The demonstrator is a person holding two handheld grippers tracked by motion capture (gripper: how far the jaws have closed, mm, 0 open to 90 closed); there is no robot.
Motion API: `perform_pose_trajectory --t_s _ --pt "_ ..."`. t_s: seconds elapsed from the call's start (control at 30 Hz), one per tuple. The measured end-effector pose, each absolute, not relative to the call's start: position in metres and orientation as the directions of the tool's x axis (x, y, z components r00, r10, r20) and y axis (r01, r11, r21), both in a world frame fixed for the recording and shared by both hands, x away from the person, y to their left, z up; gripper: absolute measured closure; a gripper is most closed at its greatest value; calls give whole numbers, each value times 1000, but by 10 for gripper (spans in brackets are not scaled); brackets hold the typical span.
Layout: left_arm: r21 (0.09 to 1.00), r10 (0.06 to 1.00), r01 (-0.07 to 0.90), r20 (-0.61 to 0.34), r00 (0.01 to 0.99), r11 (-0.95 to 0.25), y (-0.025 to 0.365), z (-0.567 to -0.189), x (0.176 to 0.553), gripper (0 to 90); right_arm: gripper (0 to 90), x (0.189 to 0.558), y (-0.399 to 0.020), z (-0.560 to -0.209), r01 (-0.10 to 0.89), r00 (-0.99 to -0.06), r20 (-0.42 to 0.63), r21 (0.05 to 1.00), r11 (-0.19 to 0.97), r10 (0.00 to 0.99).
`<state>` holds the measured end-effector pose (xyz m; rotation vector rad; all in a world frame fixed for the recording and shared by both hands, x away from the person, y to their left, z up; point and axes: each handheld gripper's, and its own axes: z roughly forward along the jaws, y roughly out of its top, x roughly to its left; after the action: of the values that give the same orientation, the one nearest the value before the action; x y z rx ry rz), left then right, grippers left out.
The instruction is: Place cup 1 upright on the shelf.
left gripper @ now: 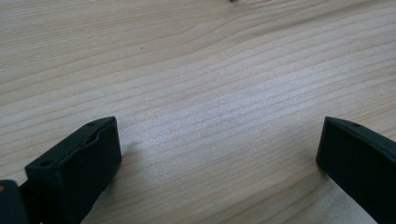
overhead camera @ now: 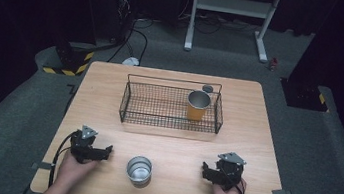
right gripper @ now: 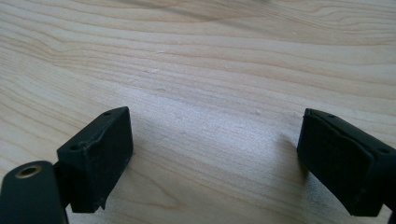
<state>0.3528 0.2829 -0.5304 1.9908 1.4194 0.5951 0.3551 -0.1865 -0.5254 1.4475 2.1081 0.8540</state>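
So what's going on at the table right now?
A person rests the left gripper and the right gripper on the wooden table, both open and holding nothing. A silver metal cup stands between them, untouched. An orange cup already stands in the wire basket farther back.

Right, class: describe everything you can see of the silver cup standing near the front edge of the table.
The silver cup looks like shiny metal, round, with an open mouth facing up and nothing visible inside. It stands upright on the wooden table, near the front edge, between the left gripper and the right gripper. Neither touches it; only the tabletop does.
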Motion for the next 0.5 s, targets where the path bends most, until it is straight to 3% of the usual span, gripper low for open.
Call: perform_pose_trajectory --t_s 0.5 --pt "696 918 651 30 396 -304 278 -520 350 5 105 355 -186 -525 659 -364 -14 702 268 931"
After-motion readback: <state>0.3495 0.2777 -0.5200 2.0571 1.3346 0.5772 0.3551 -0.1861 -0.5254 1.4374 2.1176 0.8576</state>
